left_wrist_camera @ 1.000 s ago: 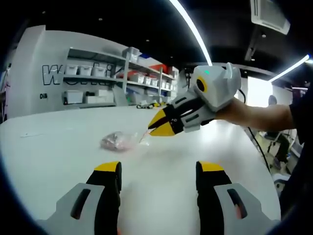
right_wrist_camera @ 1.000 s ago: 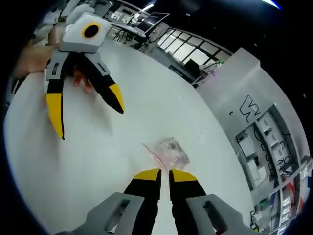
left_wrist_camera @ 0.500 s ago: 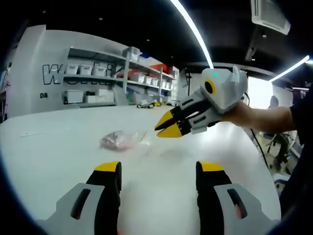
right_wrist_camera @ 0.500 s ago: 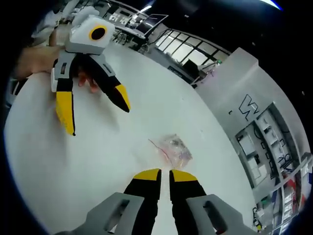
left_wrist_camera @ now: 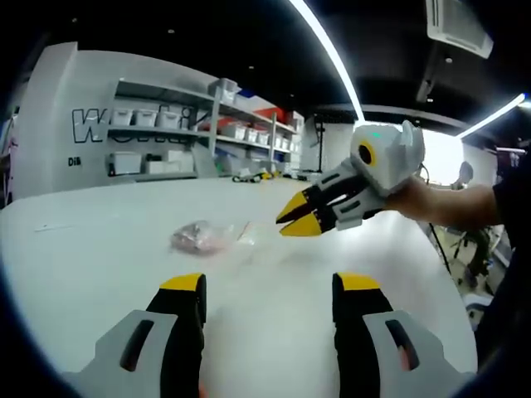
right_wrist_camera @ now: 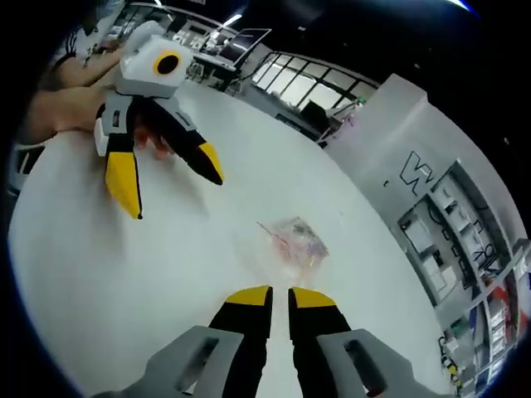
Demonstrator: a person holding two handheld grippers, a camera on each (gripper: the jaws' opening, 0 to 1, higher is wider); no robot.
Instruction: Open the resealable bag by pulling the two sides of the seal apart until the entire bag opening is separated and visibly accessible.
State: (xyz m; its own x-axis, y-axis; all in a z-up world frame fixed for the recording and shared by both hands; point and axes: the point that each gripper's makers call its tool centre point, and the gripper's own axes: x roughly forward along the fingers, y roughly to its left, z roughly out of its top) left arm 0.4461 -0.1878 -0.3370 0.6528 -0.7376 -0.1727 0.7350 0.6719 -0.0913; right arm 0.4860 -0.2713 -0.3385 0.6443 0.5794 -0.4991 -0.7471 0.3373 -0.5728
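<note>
Left gripper [left_wrist_camera: 268, 297] spread wide, right gripper [right_wrist_camera: 280, 299] clenched empty above the flat resealable bag [right_wrist_camera: 292, 240]: a careless pinch could slide it across the slick table [right_wrist_camera: 124, 274].

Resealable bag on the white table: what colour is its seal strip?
Pinkish red, on the clear resealable plastic bag; it shows best in the right gripper view.

The resealable bag [left_wrist_camera: 202, 238] lies small and blurred on the white bench [left_wrist_camera: 99, 240]; its contents are a pinkish-grey smudge, and its seal is too fine to judge as joined or parted. In the right gripper view the bag [right_wrist_camera: 296, 242] looks clear and crumpled, its contents still unreadable. Lettering on the wall [left_wrist_camera: 124, 126] is partly covered by shelves [left_wrist_camera: 166, 133]. The bins on those shelves are too small to identify.
</note>
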